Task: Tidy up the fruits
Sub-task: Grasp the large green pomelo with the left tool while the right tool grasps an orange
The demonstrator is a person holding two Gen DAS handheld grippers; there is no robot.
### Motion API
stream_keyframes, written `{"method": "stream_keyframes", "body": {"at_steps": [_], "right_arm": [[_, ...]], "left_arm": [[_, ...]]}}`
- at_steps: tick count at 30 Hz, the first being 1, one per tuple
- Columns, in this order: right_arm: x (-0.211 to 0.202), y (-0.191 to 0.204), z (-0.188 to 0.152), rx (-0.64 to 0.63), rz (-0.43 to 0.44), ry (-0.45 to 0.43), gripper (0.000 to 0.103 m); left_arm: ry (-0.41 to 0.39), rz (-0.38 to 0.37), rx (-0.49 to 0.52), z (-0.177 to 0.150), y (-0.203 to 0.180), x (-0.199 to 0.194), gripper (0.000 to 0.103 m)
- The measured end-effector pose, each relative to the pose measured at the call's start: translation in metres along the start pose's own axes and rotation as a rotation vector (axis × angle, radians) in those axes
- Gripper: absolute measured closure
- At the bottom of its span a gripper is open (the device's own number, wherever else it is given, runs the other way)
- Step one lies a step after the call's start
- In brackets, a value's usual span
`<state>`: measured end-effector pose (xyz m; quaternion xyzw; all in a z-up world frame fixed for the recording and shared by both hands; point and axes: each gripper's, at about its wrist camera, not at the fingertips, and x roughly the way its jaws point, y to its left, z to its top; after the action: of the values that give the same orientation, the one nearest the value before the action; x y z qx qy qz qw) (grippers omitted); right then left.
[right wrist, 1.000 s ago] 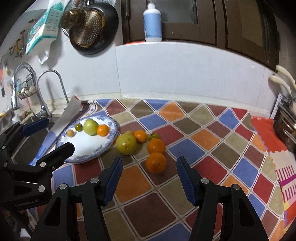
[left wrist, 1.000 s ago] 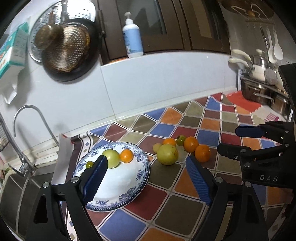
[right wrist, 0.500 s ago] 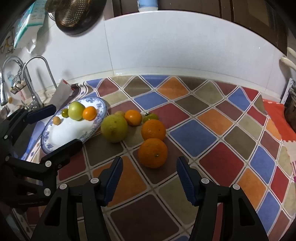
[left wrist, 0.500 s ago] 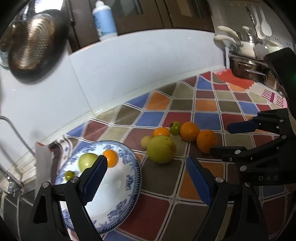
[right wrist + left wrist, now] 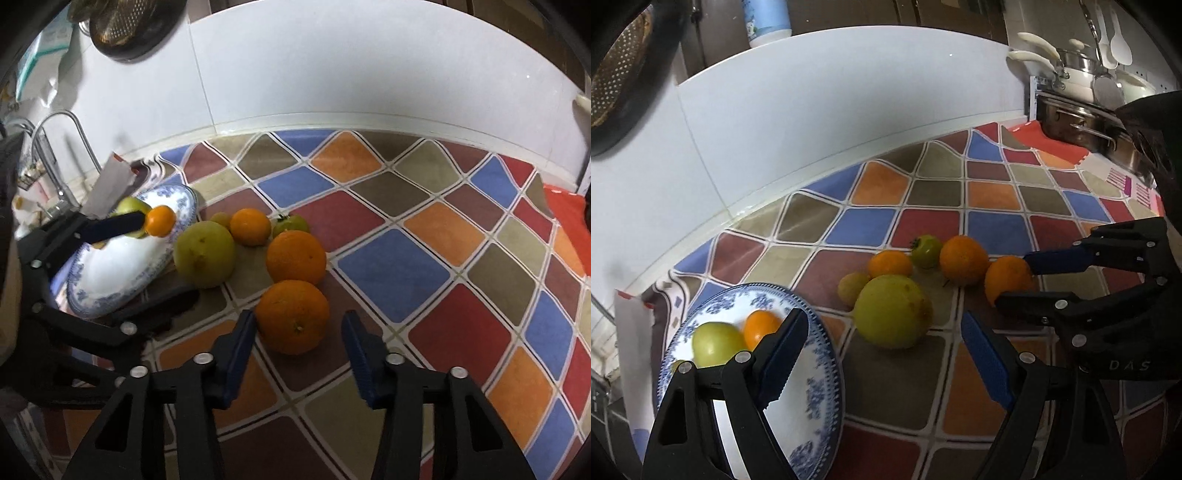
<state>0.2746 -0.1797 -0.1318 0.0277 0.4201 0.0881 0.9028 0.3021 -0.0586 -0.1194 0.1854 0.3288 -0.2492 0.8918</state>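
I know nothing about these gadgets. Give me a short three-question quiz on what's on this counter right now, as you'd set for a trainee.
1. True or false: the right tool is open around the nearest round orange.
2. Which is on the blue-patterned white plate? A) small green tomato with stem B) pale green apple
3. Fill in: the big yellow-green citrus lies on the ____ cloth.

Key: 1 true; 2 B; 3 chequered

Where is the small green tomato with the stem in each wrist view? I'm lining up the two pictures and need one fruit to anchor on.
Left wrist view: the green tomato sits centre, between two oranges at the far edge of the fruit cluster.
Right wrist view: the green tomato lies left of centre, just beyond the upper big orange.
Shared landmark: the large yellow-green fruit beside the blue-patterned plate.
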Motion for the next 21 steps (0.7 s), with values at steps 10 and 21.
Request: {"method": "stream_keyframes", "body": {"at_steps": [10,21], "right_arm": [[-0.001,-0.011,0.003,0.038,0.007,-0.013,0.061],[-0.009,-0.010,0.002,0.050,0.016,-0.024,0.061]], "left_arm": [[0.075,-0.014,-0.047,0.009,-0.004,0.028,0.046],[0.077,-0.029,-0.100,0.005,-0.004,0.012,0.053]]}}
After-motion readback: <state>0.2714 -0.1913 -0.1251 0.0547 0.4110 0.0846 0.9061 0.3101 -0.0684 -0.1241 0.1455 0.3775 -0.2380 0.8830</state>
